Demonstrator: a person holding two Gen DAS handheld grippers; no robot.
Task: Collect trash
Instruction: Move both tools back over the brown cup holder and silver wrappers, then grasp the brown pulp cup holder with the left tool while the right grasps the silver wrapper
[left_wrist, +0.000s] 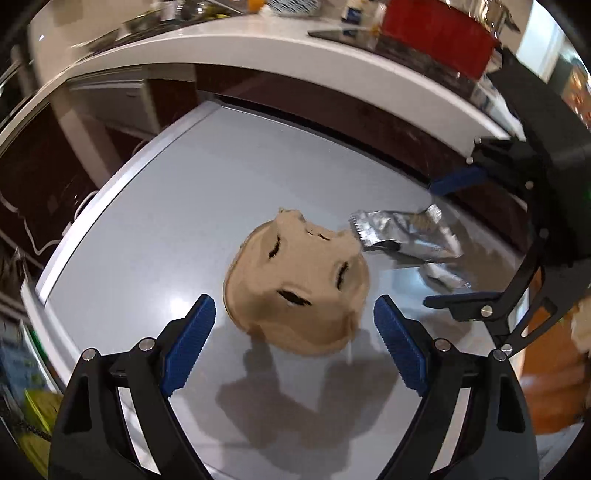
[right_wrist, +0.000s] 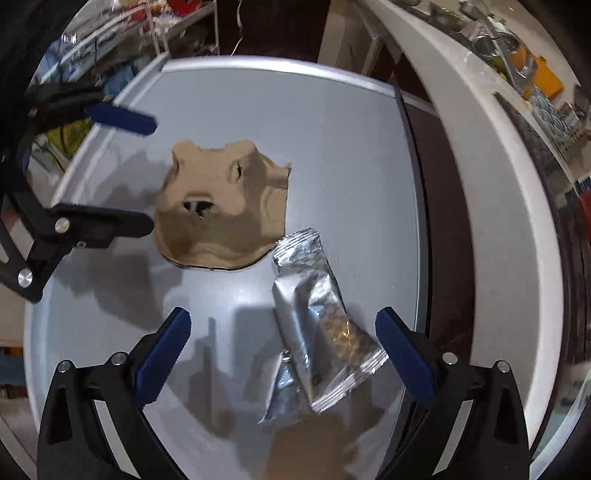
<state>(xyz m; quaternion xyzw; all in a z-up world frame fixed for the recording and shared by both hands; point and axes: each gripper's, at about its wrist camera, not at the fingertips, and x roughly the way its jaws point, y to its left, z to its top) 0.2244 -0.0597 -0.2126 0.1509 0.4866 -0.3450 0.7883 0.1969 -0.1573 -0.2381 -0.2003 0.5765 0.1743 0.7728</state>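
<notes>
A crushed brown paper bowl (left_wrist: 299, 284) lies upside down on a grey table (left_wrist: 184, 206). My left gripper (left_wrist: 294, 321) is open just above it, one jaw on each side. A silver foil wrapper (left_wrist: 410, 240) lies to its right. In the right wrist view the wrapper (right_wrist: 317, 325) lies between the open jaws of my right gripper (right_wrist: 283, 341), nearer the right one. The bowl (right_wrist: 221, 206) lies beyond it. My left gripper (right_wrist: 149, 173) shows at the left there; my right gripper (left_wrist: 430, 243) shows at the right in the left wrist view.
A white counter (left_wrist: 258, 48) with a red box (left_wrist: 439, 40) and kitchen items runs behind the table. The same counter (right_wrist: 480, 155) is on the right in the right wrist view. Cluttered shelves (right_wrist: 110, 29) stand beyond the table's far edge.
</notes>
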